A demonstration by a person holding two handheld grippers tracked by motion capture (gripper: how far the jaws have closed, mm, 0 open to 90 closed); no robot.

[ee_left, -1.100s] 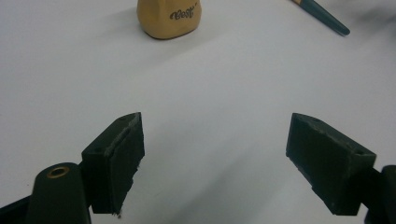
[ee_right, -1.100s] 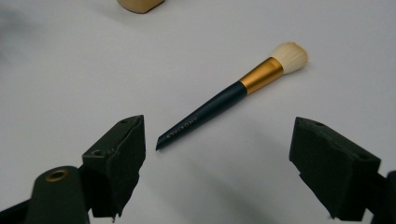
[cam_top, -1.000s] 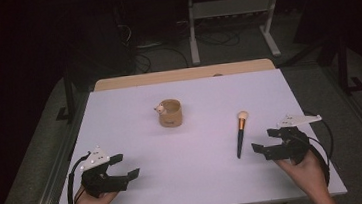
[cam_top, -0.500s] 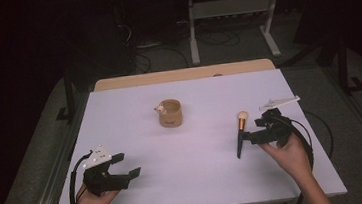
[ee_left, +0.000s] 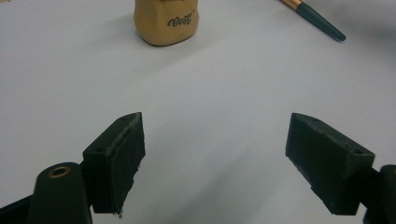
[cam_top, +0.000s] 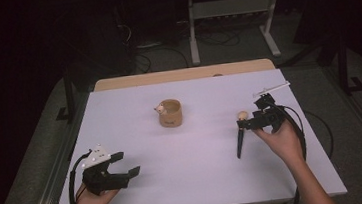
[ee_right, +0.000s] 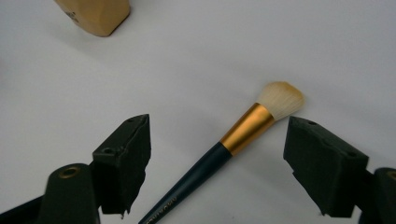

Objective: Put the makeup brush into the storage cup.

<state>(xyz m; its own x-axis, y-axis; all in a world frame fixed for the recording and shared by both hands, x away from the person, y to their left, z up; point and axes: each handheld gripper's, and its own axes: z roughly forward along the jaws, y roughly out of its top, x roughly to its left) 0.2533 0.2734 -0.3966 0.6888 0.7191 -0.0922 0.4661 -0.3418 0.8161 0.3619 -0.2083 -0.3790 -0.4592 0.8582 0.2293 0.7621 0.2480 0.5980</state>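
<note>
We see the makeup brush [cam_top: 240,135] lying flat on the white table [cam_top: 201,180], to the right of the tan cup [cam_top: 171,113] and well apart from it. The right gripper [ee_right: 217,163] straddles the brush, jaws wide, just closing a little, pads clear of it. The left gripper [cam_top: 120,165], left of and nearer than the cup, stands wide open, holding nothing.

Left tool [cam_top: 118,171] low at the near edge, jaws wide; right tool [cam_top: 251,120] farther out, jaws wide, just been closing.
</note>
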